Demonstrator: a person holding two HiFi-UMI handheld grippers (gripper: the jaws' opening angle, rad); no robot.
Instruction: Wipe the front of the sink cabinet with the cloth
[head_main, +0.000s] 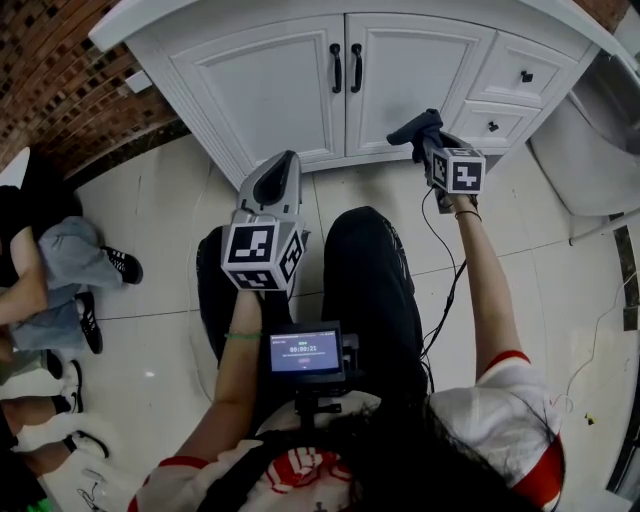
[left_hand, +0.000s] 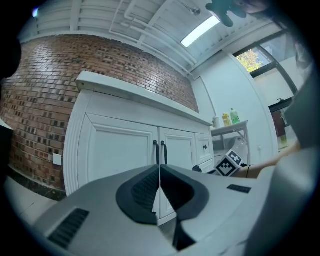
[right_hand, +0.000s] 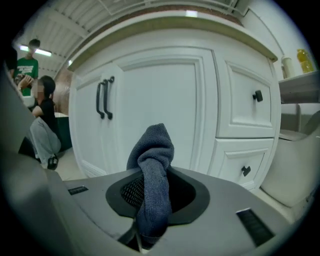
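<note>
Head view: white sink cabinet (head_main: 270, 90) at top, tile floor (head_main: 160, 250) below. Left gripper (head_main: 287, 160) sits low, short of the doors. Right gripper (head_main: 428, 140) holds dark cloth (head_main: 410, 128) near rt door's bottom edge. Left gripper view: jaws pressed together, nothing btwn. Right gripper view: jaws pinch the blue-grey cloth, bunched upright, w/ cabinet front behind it.

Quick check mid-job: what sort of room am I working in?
Likely a bathroom: a white sink cabinet against a brick wall, a tiled floor, and a white fixture beside it, perhaps a toilet.
</note>
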